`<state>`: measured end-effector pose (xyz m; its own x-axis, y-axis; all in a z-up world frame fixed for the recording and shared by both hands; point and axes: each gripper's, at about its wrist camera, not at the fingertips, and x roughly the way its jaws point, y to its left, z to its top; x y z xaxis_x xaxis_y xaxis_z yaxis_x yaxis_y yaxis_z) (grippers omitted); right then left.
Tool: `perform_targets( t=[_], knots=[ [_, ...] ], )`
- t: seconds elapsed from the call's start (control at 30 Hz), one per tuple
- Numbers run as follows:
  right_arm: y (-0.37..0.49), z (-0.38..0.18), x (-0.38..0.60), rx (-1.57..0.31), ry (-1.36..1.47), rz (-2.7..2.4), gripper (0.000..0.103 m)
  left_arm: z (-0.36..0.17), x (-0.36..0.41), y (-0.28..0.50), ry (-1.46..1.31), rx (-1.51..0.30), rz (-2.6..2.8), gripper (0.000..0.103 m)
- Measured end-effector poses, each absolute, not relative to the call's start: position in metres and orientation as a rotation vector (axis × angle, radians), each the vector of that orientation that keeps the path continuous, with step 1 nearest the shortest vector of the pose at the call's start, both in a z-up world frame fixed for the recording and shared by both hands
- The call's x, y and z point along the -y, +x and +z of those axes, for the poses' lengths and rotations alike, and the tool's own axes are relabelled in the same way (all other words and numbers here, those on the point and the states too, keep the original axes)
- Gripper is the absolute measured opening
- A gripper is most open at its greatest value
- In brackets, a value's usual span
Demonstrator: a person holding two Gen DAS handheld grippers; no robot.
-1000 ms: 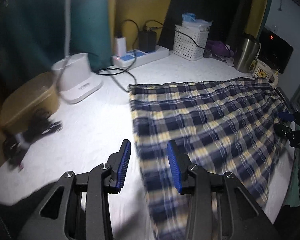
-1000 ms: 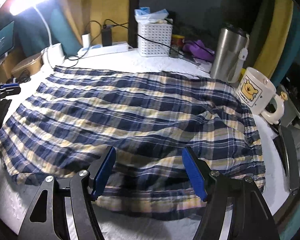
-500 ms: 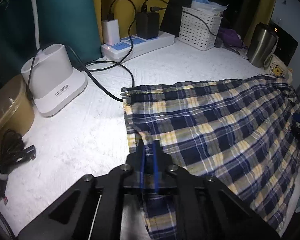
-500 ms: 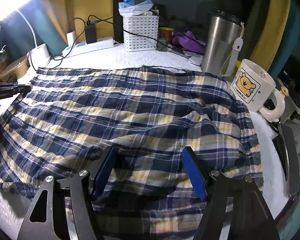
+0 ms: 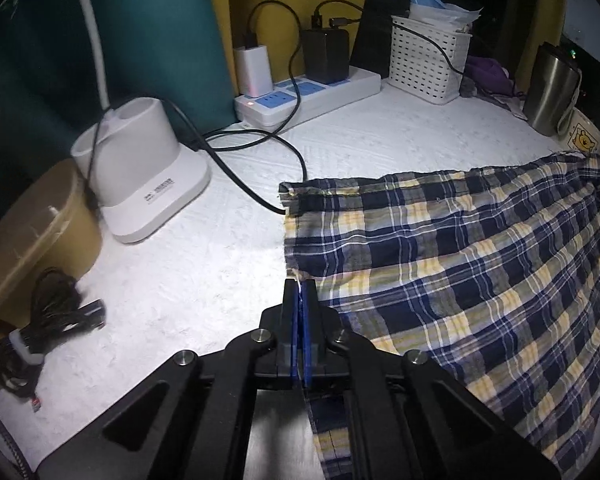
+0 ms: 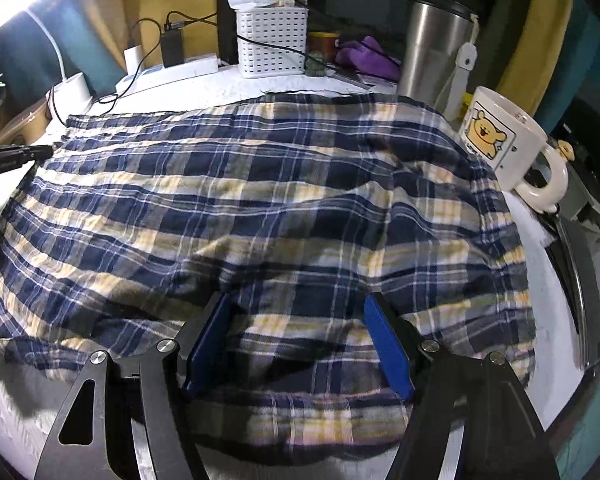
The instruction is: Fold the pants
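Note:
Blue, yellow and white plaid pants (image 5: 460,280) lie spread on the white table (image 5: 204,280). My left gripper (image 5: 300,292) is shut on the pants' left edge. In the right wrist view the pants (image 6: 260,208) fill the middle, bunched near the mug. My right gripper (image 6: 298,312) is open, its blue pads (image 6: 388,344) straddling the near edge of the fabric. The left gripper's tip (image 6: 24,152) shows at the far left edge of the pants.
A white lamp base (image 5: 140,176), power strip with chargers (image 5: 308,92), white basket (image 5: 428,60), steel tumbler (image 6: 436,48) and bear mug (image 6: 504,144) ring the table's back and right. A tan box (image 5: 32,240) and coiled cable (image 5: 48,320) sit left.
My left gripper closed on the pants' left edge and holds it. My right gripper moved forward over the near edge of the pants, still open.

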<state>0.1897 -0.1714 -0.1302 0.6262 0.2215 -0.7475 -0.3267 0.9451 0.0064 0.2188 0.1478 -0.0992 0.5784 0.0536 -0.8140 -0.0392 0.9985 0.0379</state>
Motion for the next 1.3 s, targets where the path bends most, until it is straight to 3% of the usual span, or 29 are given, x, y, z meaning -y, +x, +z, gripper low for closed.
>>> perform_targets(
  t=[0.07,0.13,0.2,0.27,0.57,0.9,1.13,1.2,1.3],
  knots=[
    [0.186,-0.13,0.173,-0.834,-0.13,0.31,0.071,-0.085,-0.141,0.21,0.033,-0.924,0.055,0.002],
    [0.18,-0.13,0.175,-0.829,-0.126,0.305,0.071,-0.076,-0.138,0.205,0.036,-0.912,0.061,0.01],
    [0.173,-0.13,0.176,-0.823,-0.129,0.299,0.071,-0.067,-0.136,0.197,0.024,-0.889,0.064,0.04],
    [0.167,-0.129,0.179,-0.816,-0.125,0.298,0.071,-0.06,-0.132,0.187,0.01,-0.862,0.069,0.05],
    [0.141,-0.124,0.189,-0.778,-0.102,0.302,0.071,-0.043,-0.086,0.14,-0.007,-0.822,-0.005,0.05],
    [0.117,-0.117,0.203,-0.741,-0.081,0.305,0.072,-0.066,-0.01,0.097,-0.039,-0.874,-0.19,0.05],
    [0.106,-0.121,0.216,-0.737,-0.057,0.297,0.073,-0.074,0.048,0.074,0.1,-0.886,-0.311,0.051],
    [0.103,-0.122,0.221,-0.736,-0.039,0.298,0.073,-0.078,0.058,0.072,0.142,-0.889,-0.329,0.06],
    [0.1,-0.123,0.228,-0.732,-0.027,0.297,0.074,-0.091,0.074,0.074,0.227,-0.894,-0.325,0.062]
  ],
)
